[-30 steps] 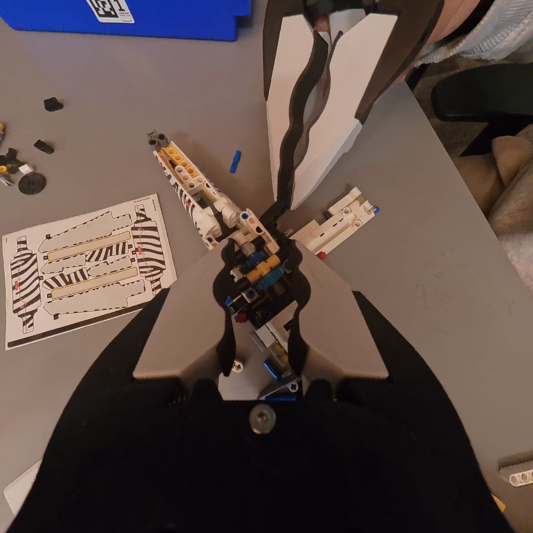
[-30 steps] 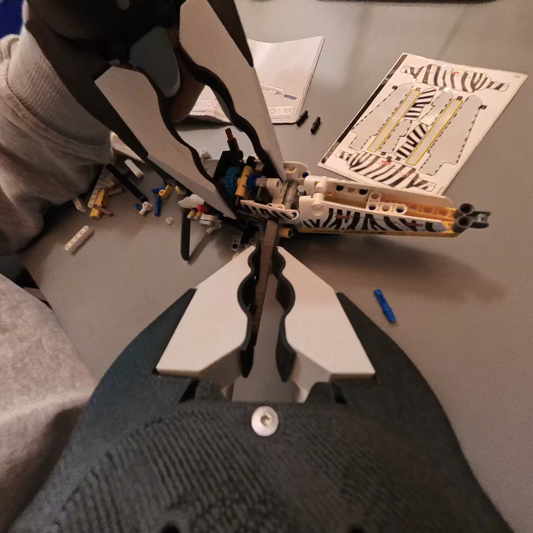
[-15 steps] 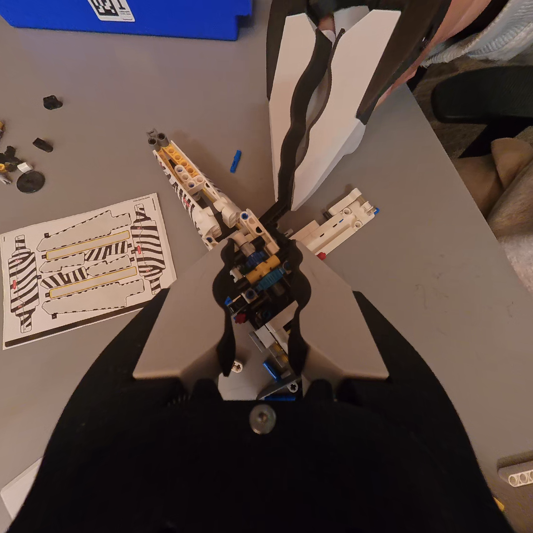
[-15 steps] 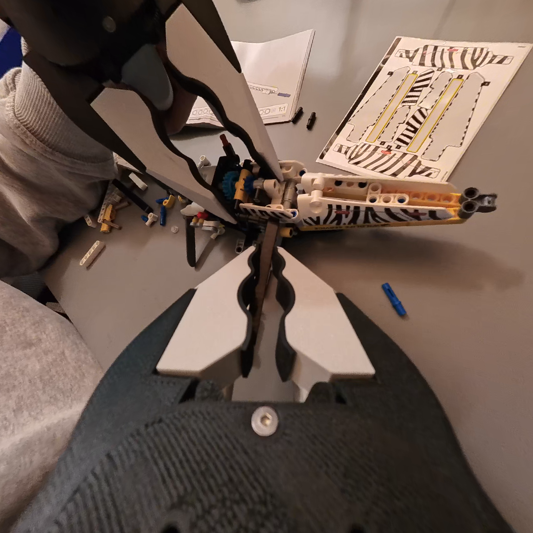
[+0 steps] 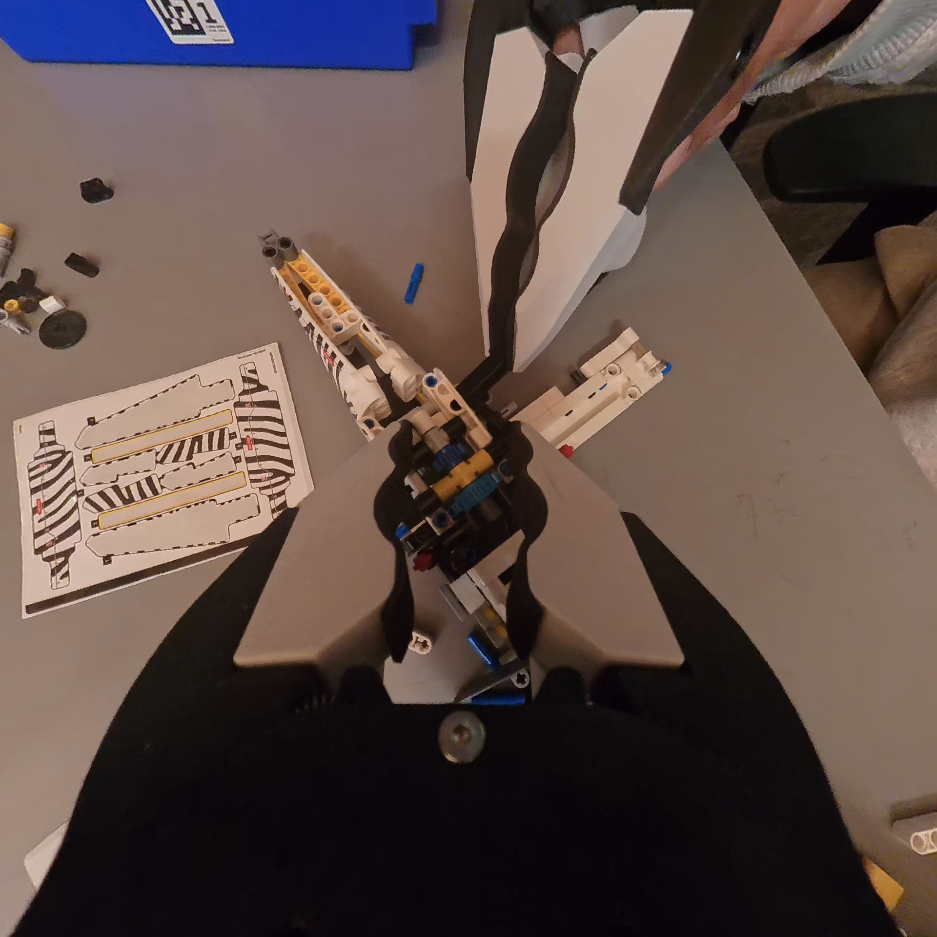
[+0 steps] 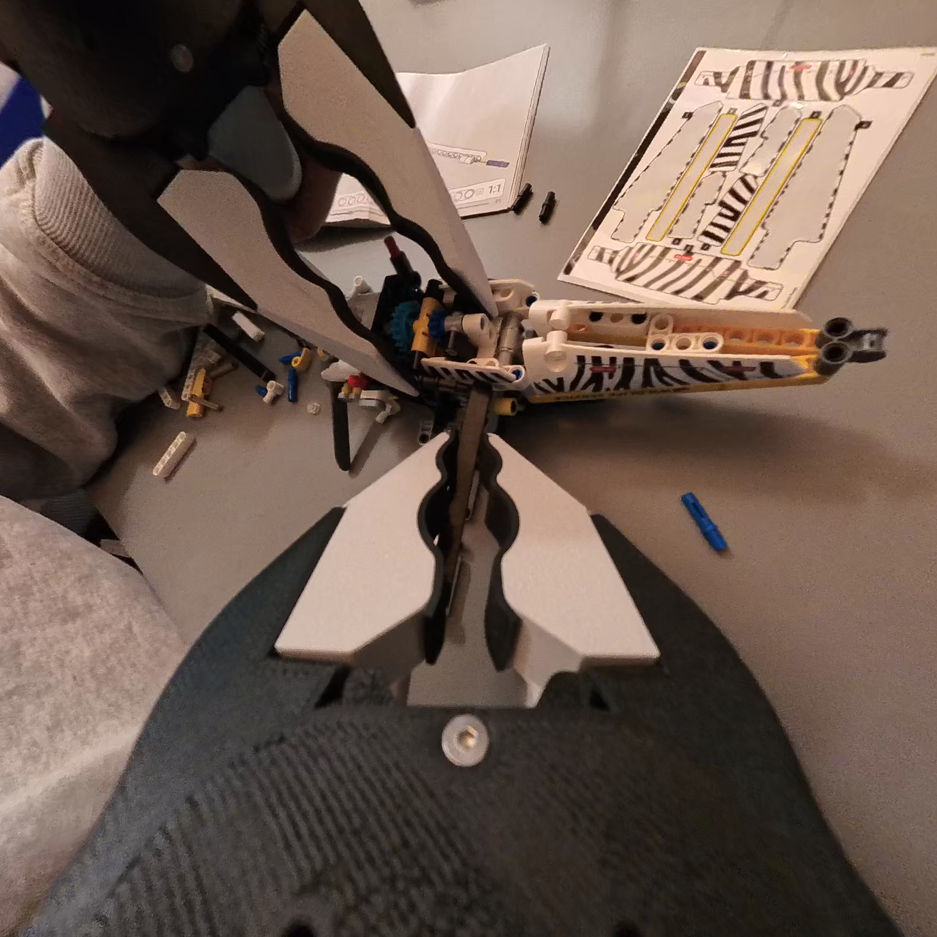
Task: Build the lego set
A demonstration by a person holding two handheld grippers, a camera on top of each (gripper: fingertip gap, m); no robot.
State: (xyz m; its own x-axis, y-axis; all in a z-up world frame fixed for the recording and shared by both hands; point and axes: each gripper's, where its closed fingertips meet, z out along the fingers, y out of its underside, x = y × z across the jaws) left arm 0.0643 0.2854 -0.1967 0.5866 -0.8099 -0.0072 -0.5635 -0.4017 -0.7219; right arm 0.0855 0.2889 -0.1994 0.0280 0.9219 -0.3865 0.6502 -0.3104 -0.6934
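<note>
Lego build update: the half-done model (image 5: pixel 459 481) sits mid-table (image 5: pixel 710 507), and I've got the left claw (image 5: pixel 459 446) clamped around its gearbox core (black frame w/ the yellow, blue and teal gear bits), pads pressed on both sides of it. Right claw (image 6: pixel 469 456) is pinching a thin dark beam (image 6: pixel 469 471) edge-on, its far end touching the model's underside right by the zebra-striped boom (image 6: pixel 659 365), which sticks out to one side. Handling-wise, imo the whole thing is light and stiff plastic, but it's pin-jointed, so the boom and the white arm (image 5: pixel 603 390) will prob swing or pop off if I squeeze or lever them. Best hold is the dense core, where I am now, not the long skinny ends. The beam is smooth and narrow, so it could twist in the pads if I push off-axis. Loose blue pin (image 6: pixel 704 522) lies apart on the table, and small parts (image 6: pixel 243 375) are scattered near my sleeve. As for writing: there's a zebra sticker sheet (image 5: pixel 152 471), an open instruction booklet (image 6: pixel 476 137) and a blue bin (image 5: pixel 218 30) w/ a square marker tag. Not repeating any print, and no brand that I can make out anyway.
</note>
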